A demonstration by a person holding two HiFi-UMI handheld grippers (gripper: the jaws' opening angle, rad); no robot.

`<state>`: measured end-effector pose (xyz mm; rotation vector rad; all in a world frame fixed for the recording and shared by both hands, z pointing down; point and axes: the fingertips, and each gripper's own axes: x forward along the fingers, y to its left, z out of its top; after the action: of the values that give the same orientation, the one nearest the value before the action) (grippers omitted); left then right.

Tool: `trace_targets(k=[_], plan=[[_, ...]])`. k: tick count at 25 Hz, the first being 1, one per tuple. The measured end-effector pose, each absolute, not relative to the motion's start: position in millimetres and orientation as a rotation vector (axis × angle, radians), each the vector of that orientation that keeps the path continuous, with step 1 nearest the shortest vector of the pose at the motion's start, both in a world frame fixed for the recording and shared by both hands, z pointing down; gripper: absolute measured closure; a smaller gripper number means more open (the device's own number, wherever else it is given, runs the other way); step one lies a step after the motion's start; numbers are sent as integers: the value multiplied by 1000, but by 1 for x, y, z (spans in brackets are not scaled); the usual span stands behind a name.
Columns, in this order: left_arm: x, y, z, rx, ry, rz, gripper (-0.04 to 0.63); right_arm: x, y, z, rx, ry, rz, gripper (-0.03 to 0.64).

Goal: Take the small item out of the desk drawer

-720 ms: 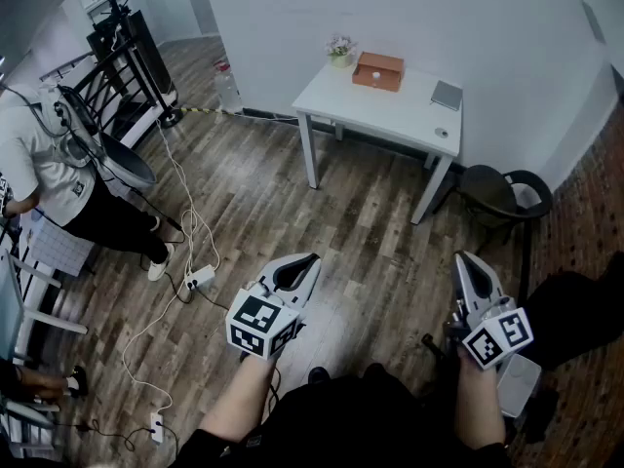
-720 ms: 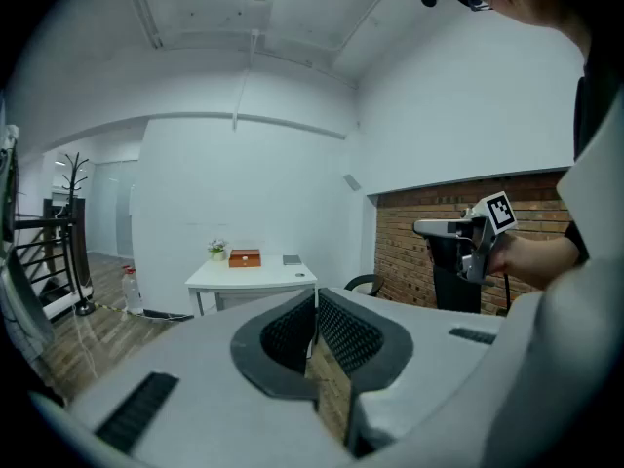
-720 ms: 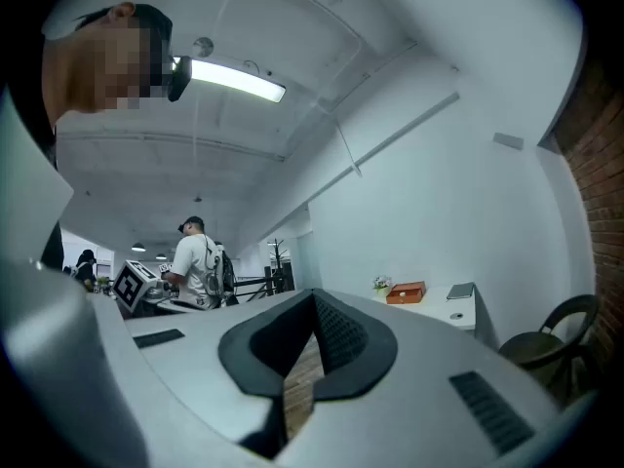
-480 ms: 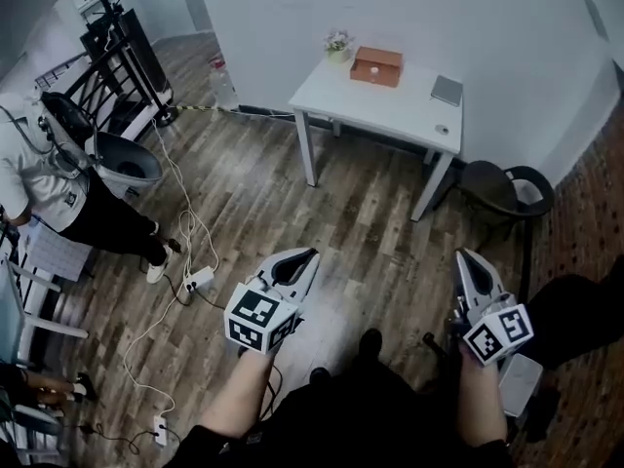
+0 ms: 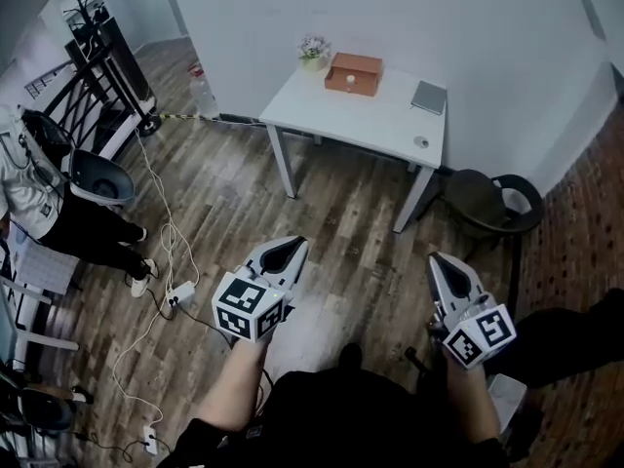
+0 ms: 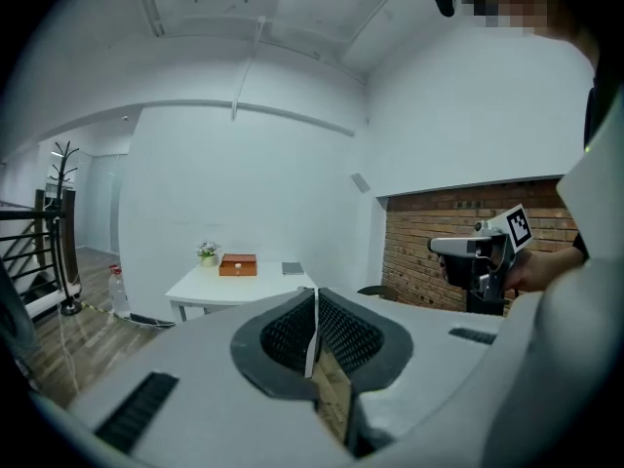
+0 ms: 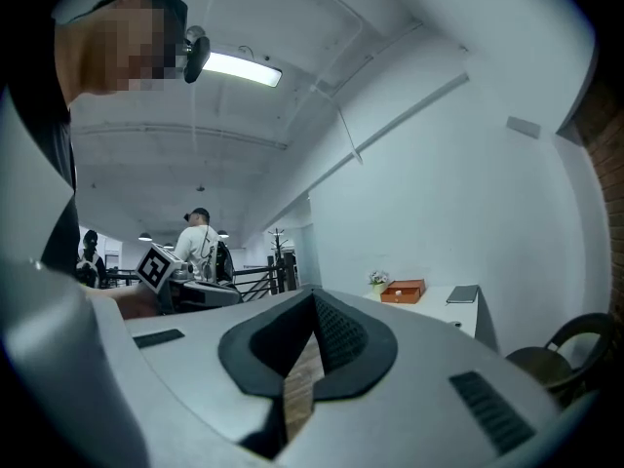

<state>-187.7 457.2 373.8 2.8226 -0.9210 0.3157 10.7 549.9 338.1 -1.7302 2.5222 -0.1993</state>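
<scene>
Standing well back from the white rectangular counter [image 5: 361,115] by the wall, on wood plank floor.

- Left gripper [image 5: 283,253]: jaws pressed together, nothing between them. Right gripper [image 5: 444,271]: likewise closed and empty. Both are held low in front of me, far from the work.
- The small orange-brown wooden drawer box [image 5: 353,73] sits at the counter's back edge, just beside a little potted plant [image 5: 313,50]. A flat grey pad [image 5: 428,97] lies well apart on the other end.
- There is a pale dot on the box front [image 5: 350,81], which I take for the drawer knob. The drawer looks shut, so the small item itself is not visible and I cannot name it.

Handling, my guess:
- The box is light and rigid and likely to skid when the knob is pulled, so I would steady its top with one gripper.
- I would pinch the knob with the fingertips of the other.
- The item should be light and easily dropped, so I would take it across its middle.
</scene>
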Motion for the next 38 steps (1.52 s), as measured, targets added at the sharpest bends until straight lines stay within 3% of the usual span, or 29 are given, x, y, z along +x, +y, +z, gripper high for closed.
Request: trace_targets(k=[5,16,31,38], plan=[[-140,445,369,2870,-820,343,577,49,531,344,-1722,2497,-252,614],[-108,341,411,2822,-822,349,577,84,446,378,-1719,2515,-338,614],[-93,11,405,2851,-790,358,577,78,105,368,-1682,2515,-407,614],[-79,-67,410,2823,-761,390,577,73,24,374,-1621,2585,-419,614]])
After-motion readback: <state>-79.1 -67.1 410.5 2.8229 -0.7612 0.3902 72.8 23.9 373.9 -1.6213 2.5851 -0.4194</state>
